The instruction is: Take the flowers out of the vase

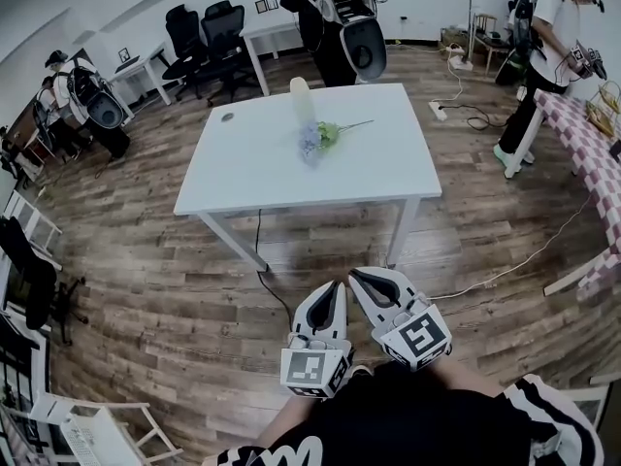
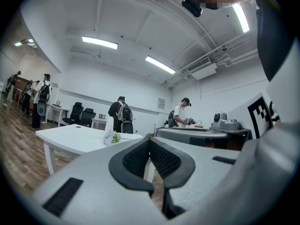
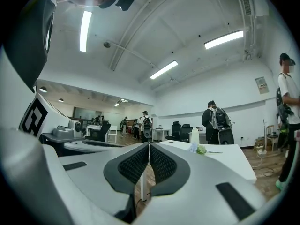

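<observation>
The flowers (image 1: 318, 136) lie flat on the white counter (image 1: 252, 168), a little above the middle of the head view. The pale blue and green heads are at the lower left. The thin stem runs up and to the right, so the long axis slants across the counter top. Just beside the heads, on their upper left, stands the vase (image 1: 302, 99), a pale, tall, upright cylinder. The pictures do not show whether anything is inside it. In both gripper views the bunch sits at the vase's foot.

A small dark round thing (image 1: 227, 116) lies on the counter, well to the left of the vase. Behind the counter's far edge, at the top of the frame, stands a person (image 1: 335, 13) with gear on the back. Black office chairs (image 1: 209, 29) are at the upper left. Another person (image 1: 545, 42) stands at the upper right, near a checked bench (image 1: 582, 153). A cable (image 1: 267, 280) trails over the wooden floor (image 1: 146, 280) below the counter.

The left claw (image 1: 337, 286) and the right claw (image 1: 355, 276) are at the lower middle, well apart from the counter, with bare floor between. Each has its jaws pressed together with nothing between them.
</observation>
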### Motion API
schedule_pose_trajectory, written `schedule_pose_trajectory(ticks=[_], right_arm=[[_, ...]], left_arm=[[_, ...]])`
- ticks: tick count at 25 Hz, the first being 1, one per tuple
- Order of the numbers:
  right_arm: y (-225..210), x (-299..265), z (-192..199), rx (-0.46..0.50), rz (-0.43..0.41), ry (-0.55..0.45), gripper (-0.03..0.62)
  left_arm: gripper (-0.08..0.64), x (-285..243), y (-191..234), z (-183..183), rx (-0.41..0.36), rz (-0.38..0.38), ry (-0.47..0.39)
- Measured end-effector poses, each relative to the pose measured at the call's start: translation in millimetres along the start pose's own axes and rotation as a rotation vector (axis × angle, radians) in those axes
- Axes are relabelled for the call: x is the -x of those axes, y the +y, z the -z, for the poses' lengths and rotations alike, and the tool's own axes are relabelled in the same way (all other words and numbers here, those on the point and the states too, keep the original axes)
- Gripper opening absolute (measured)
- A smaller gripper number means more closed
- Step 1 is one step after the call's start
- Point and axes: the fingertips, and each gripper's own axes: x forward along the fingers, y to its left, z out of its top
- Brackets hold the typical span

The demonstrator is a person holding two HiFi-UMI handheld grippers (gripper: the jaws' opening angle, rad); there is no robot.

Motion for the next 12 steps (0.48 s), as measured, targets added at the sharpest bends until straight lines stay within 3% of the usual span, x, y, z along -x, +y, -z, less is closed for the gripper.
schedule_pose_trajectory(ticks=[12], right_arm=[[8.8, 1.1, -2.7, 0.025, -0.013, -0.001, 0.021]], left_arm=[[0.005, 6.1, 0.9, -2.8, 0.007, -0.002, -0.011]])
